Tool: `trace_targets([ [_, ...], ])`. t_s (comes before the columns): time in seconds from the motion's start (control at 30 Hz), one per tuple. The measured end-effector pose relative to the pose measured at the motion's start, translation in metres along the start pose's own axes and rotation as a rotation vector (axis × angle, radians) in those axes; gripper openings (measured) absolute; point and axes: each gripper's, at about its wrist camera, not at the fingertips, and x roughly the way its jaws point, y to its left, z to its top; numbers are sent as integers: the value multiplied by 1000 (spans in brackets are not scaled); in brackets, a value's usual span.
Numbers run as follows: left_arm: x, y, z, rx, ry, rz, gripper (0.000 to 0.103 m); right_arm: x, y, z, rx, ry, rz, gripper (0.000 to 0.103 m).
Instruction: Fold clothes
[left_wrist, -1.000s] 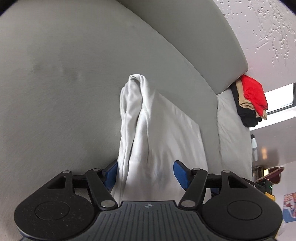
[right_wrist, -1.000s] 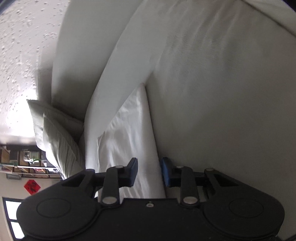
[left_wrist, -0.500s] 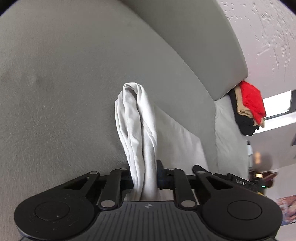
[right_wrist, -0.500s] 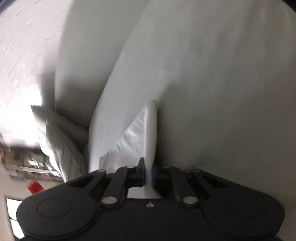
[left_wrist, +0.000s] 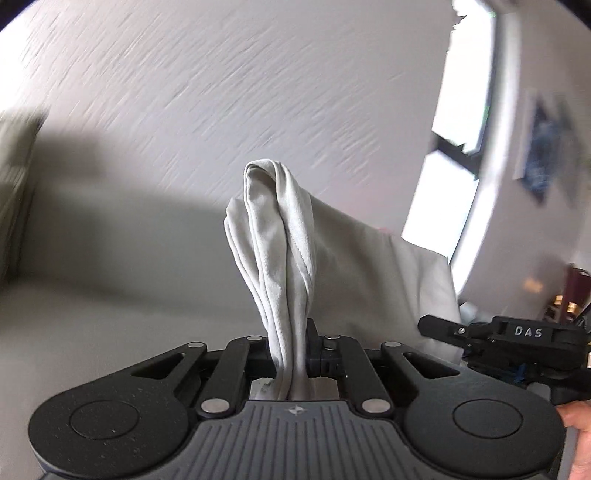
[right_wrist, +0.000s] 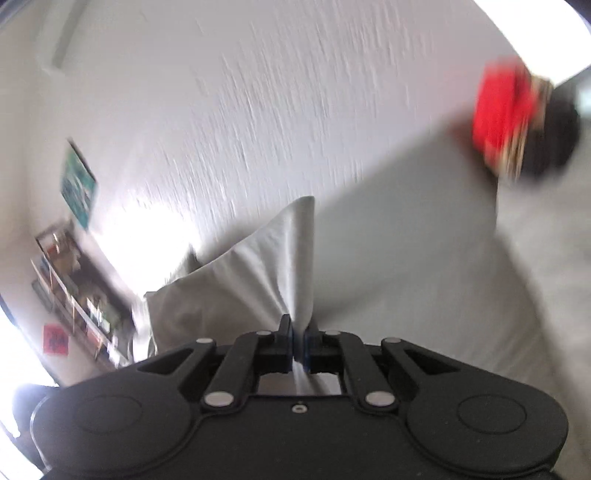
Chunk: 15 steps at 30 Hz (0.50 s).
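Note:
A white garment (left_wrist: 280, 251) is held up in the air between both grippers. My left gripper (left_wrist: 291, 354) is shut on a bunched, hemmed end of it, which stands up out of the jaws in thick folds. My right gripper (right_wrist: 299, 347) is shut on a thin flat corner of the same white garment (right_wrist: 291, 258), which stretches away to the left. The right gripper's black body (left_wrist: 517, 339) shows at the right edge of the left wrist view, with a hand (left_wrist: 580, 435) below it. Both views are blurred by motion.
A grey sofa back (left_wrist: 110, 240) and seat (right_wrist: 480, 295) lie below and behind the garment. A stack of folded clothes, red on top (right_wrist: 506, 110), sits on the sofa arm at upper right. A textured white wall, a window (left_wrist: 443, 206), shelves (right_wrist: 77, 288) and a pillow (right_wrist: 184, 314) surround them.
Both grippers closed on the white garment where it lay on the sofa seat, then lifted it up. Both views swung from the seat to the sofa back and wall.

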Motion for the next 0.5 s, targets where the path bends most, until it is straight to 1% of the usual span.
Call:
trace_targets([
  [0.1, 0, -57, 15, 36, -75, -107, 7, -65, 11, 31, -61, -165, -32, 5],
  [0.17, 4, -95, 22, 48, -111, -182, 7, -111, 14, 48, -103, -259, -75, 5],
  [0.27, 29, -147, 19, 33, -102, -291, 7, -167, 16, 64, -164, -356, -171, 5],
  [0.33, 49, -175, 11, 29, -61, -341, 7, -194, 10, 71, -200, -388, -259, 5],
  [0.4, 77, -197, -2, 16, 11, -378, 7, -215, -8, 74, -219, -402, -337, 5],
  [0.43, 95, -207, -10, 12, 60, -388, 7, -220, -21, 77, -212, -396, -375, 5],
  [0.5, 127, -223, -29, 10, 155, -390, 7, -219, -54, 80, -157, -365, -435, 5],
])
